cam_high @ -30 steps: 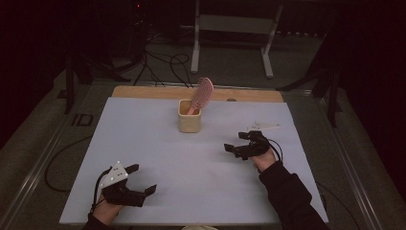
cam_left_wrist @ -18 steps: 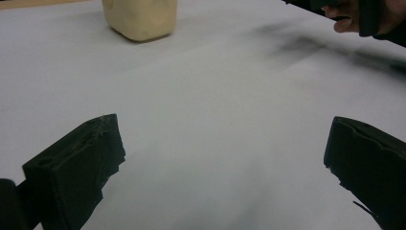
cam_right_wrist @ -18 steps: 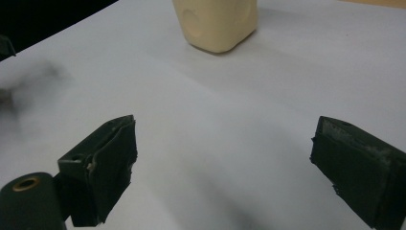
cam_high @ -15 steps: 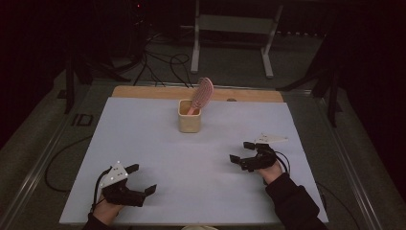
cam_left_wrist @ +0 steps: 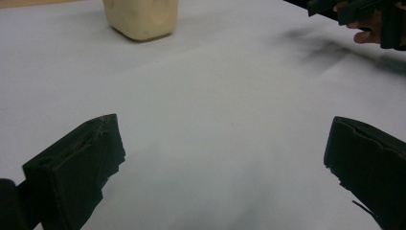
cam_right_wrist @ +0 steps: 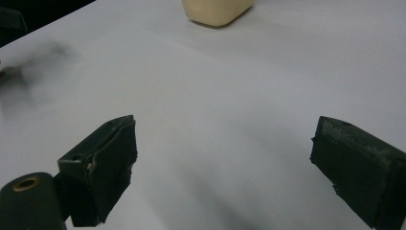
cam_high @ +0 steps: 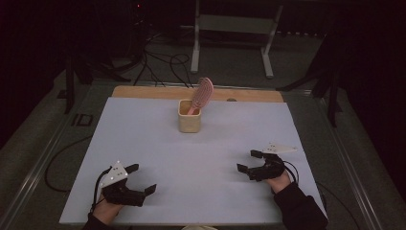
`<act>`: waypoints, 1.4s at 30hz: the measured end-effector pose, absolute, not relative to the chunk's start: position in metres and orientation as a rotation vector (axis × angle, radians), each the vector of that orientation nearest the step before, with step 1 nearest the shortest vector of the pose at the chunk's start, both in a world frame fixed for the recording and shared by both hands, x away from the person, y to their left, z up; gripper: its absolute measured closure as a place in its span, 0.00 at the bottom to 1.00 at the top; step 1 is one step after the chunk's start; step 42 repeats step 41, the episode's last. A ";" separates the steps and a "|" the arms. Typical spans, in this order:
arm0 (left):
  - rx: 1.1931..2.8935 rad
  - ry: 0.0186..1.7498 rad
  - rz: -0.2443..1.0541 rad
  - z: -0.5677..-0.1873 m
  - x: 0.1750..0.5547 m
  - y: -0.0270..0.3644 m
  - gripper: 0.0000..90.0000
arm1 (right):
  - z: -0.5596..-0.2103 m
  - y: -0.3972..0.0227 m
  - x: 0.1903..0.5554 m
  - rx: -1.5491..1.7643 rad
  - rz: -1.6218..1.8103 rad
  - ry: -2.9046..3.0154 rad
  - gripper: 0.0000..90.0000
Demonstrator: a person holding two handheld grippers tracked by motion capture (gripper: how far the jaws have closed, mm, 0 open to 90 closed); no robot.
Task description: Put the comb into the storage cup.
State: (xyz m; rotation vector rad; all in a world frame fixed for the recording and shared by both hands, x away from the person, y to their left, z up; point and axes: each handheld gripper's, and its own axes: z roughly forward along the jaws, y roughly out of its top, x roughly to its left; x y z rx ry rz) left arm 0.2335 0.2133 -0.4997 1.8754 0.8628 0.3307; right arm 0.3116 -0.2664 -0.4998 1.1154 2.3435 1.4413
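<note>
A cream cup (cam_high: 189,117) stands at the far middle of the white table, with a pink hairbrush (cam_high: 202,93) leaning upright in it, head up. My left gripper (cam_high: 141,178) rests near the front left edge, jaws wide open with nothing between them. My right gripper (cam_high: 249,161) sits low at the front right, also open and holding nothing. In the left gripper view the cup's base (cam_left_wrist: 141,18) lies far ahead, between the open fingers (cam_left_wrist: 79,167). In the right gripper view the cup (cam_right_wrist: 216,10) is at the top edge beyond the spread fingers (cam_right_wrist: 103,165).
The white table sheet (cam_high: 191,158) has a wooden strip (cam_high: 143,92) along its far edge. Cables and a metal stand (cam_high: 232,28) lie on the dark floor behind. The other hand and its gripper (cam_left_wrist: 366,19) show at top right of the left gripper view.
My right gripper has drawn back toward the front edge and dropped low on the table, staying open. The left gripper, cup and brush have not moved.
</note>
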 end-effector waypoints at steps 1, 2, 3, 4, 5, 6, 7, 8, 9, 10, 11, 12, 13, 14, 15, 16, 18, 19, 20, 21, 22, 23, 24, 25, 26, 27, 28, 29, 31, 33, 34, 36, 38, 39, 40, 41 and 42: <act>1.874 0.861 0.330 -0.500 0.233 0.213 0.00 | -0.500 -0.268 0.310 1.116 1.440 2.339 0.09; 1.875 0.861 0.331 -0.500 0.233 0.213 0.00 | -0.501 -0.269 0.309 1.111 1.439 2.344 0.09; 1.875 0.862 0.331 -0.500 0.233 0.213 0.00 | -0.502 -0.270 0.308 1.114 1.434 2.346 0.09; 1.875 0.862 0.329 -0.500 0.233 0.213 0.00 | -0.503 -0.271 0.307 1.109 1.420 2.347 0.09; 1.877 0.862 0.331 -0.500 0.233 0.213 0.00 | -0.504 -0.272 0.305 1.108 1.419 2.350 0.09; 1.877 0.862 0.331 -0.500 0.233 0.213 0.00 | -0.504 -0.273 0.304 1.110 1.418 2.351 0.09; 1.874 0.862 0.330 -0.500 0.233 0.213 0.00 | -0.504 -0.275 0.302 1.098 1.412 2.351 0.09; 1.873 0.862 0.332 -0.499 0.233 0.213 0.00 | -0.504 -0.276 0.301 1.101 1.413 2.347 0.09; 1.873 0.862 0.332 -0.499 0.233 0.214 0.00 | -0.504 -0.277 0.300 1.098 1.416 2.346 0.09; 1.872 0.862 0.330 -0.499 0.233 0.214 0.00 | -0.505 -0.278 0.299 1.097 1.417 2.346 0.09; 1.873 0.862 0.331 -0.500 0.233 0.214 0.00 | -0.505 -0.279 0.297 1.099 1.409 2.345 0.09; 1.875 0.861 0.332 -0.500 0.233 0.214 0.00 | -0.506 -0.281 0.296 1.095 1.409 2.345 0.09; 1.876 0.860 0.331 -0.500 0.233 0.214 0.00 | -0.506 -0.281 0.295 1.097 1.403 2.346 0.09; 1.878 0.860 0.332 -0.500 0.233 0.214 0.00 | -0.507 -0.282 0.294 1.093 1.398 2.348 0.09; 1.877 0.860 0.331 -0.500 0.233 0.213 0.00 | -0.507 -0.283 0.293 1.093 1.391 2.348 0.09; 1.877 0.860 0.330 -0.500 0.233 0.213 0.00 | -0.507 -0.284 0.291 1.092 1.392 2.347 0.09; 1.878 0.859 0.330 -0.500 0.233 0.213 0.00 | -0.507 -0.286 0.289 1.094 1.390 2.338 0.11; 1.878 0.860 0.327 -0.500 0.233 0.213 0.00 | -0.507 -0.288 0.288 1.094 1.387 2.329 0.11; 1.879 0.859 0.330 -0.500 0.233 0.213 0.00 | -0.508 -0.289 0.288 1.090 1.384 2.329 0.11; 1.878 0.857 0.330 -0.500 0.233 0.213 0.00 | -0.508 -0.290 0.287 1.097 1.386 2.321 0.11; 1.878 0.857 0.330 -0.500 0.233 0.213 0.00 | -0.508 -0.291 0.286 1.103 1.393 2.320 0.11; 1.880 0.857 0.330 -0.500 0.233 0.213 0.00 | -0.509 -0.291 0.285 1.108 1.393 2.321 0.11; 1.879 0.857 0.329 -0.500 0.233 0.213 0.00 | -0.509 -0.291 0.284 1.106 1.385 2.322 0.11; 1.879 0.857 0.327 -0.500 0.233 0.213 0.00 | -0.509 -0.291 0.284 1.098 1.380 2.325 0.11; 1.880 0.856 0.329 -0.500 0.233 0.213 0.00 | -0.509 -0.291 0.283 1.095 1.375 2.327 0.11; 1.880 0.856 0.328 -0.500 0.233 0.213 0.00 | -0.509 -0.291 0.283 1.091 1.364 2.328 0.11; 1.880 0.856 0.329 -0.500 0.233 0.213 0.00 | -0.509 -0.290 0.283 1.081 1.357 2.329 0.11; 1.880 0.856 0.330 -0.500 0.233 0.213 0.00 | -0.509 -0.290 0.283 1.080 1.356 2.326 0.11; 1.881 0.855 0.329 -0.500 0.233 0.213 0.00 | -0.509 -0.290 0.284 1.087 1.359 2.324 0.11; 1.881 0.854 0.330 -0.500 0.233 0.213 0.00 | -0.510 -0.291 0.284 1.088 1.360 2.323 0.10; 1.881 0.854 0.330 -0.500 0.233 0.213 0.00 | -0.510 -0.291 0.284 1.086 1.358 2.324 0.10; 1.881 0.854 0.328 -0.500 0.233 0.213 0.00 | -0.510 -0.290 0.283 1.080 1.348 2.323 0.10; 1.881 0.855 0.329 -0.500 0.233 0.213 0.00 | -0.510 -0.290 0.283 1.084 1.348 2.327 0.10; 1.881 0.853 0.329 -0.500 0.233 0.213 0.00 | -0.510 -0.289 0.284 1.082 1.349 2.328 0.11; 1.881 0.852 0.329 -0.500 0.233 0.213 0.00 | -0.510 -0.289 0.284 1.080 1.350 2.330 0.10; 1.882 0.853 0.331 -0.500 0.233 0.213 0.00 | -0.511 -0.289 0.284 1.080 1.350 2.330 0.10; 1.882 0.853 0.331 -0.500 0.233 0.213 0.00 | -0.511 -0.289 0.284 1.080 1.350 2.330 0.10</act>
